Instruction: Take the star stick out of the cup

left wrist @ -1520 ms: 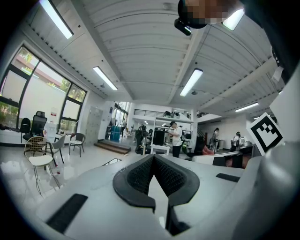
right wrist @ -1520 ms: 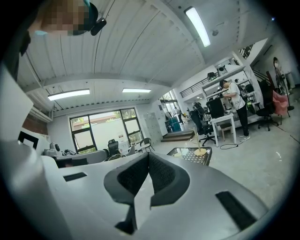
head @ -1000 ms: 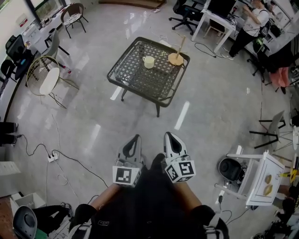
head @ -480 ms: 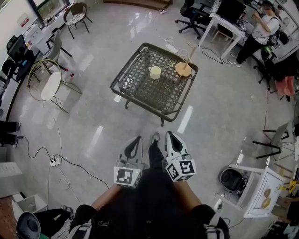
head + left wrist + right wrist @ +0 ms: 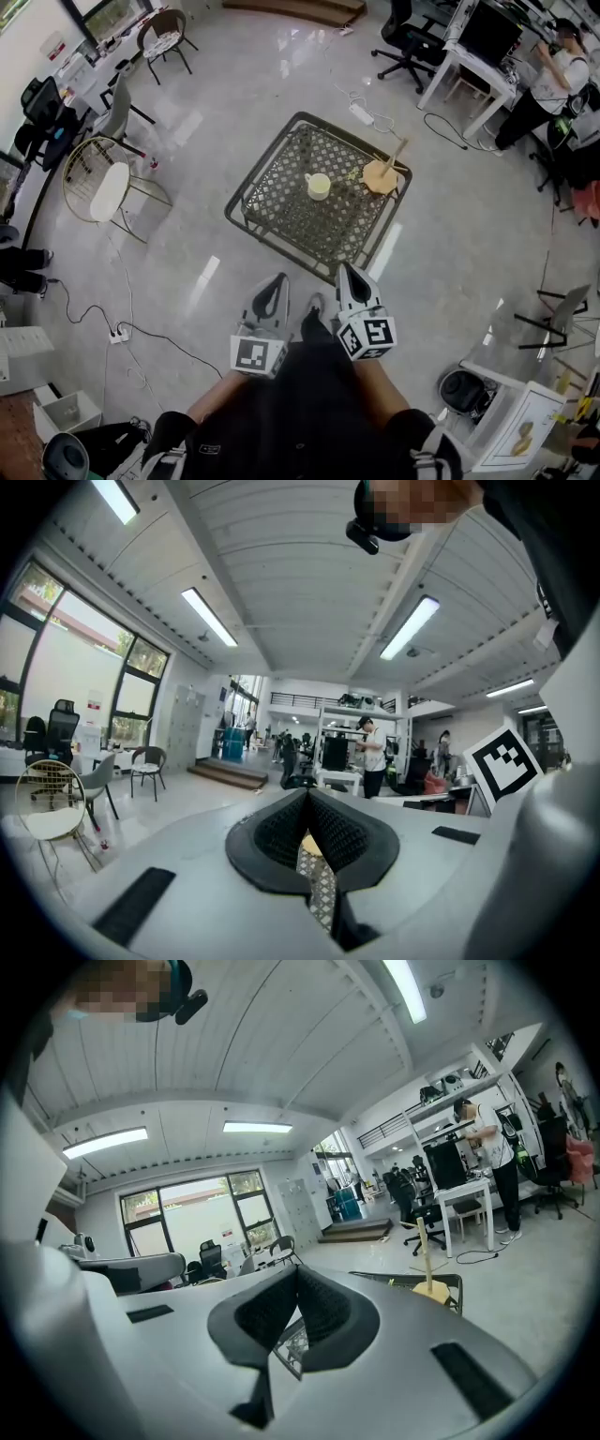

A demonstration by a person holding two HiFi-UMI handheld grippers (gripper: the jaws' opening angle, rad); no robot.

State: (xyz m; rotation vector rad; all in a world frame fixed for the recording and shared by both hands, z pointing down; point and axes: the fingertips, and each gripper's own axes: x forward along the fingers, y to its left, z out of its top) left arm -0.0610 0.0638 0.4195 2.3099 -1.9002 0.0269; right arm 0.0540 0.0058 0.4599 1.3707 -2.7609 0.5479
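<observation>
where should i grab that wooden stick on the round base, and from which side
Probably on the bare shaft of the wooden stick, above the round base, one jaw on either side. It stands upright and thin, while the base lies flat on the mesh table. Come from the table's near edge, right of the cup, which stands apart.

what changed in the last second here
The mesh table, with the cup and the wooden stand on it, now sits lower in the head view, nearer the grippers: the person seems to be walking towards it. Nothing was taken hold of or let go. The left gripper and right gripper stay shut and empty, side by side.
</observation>
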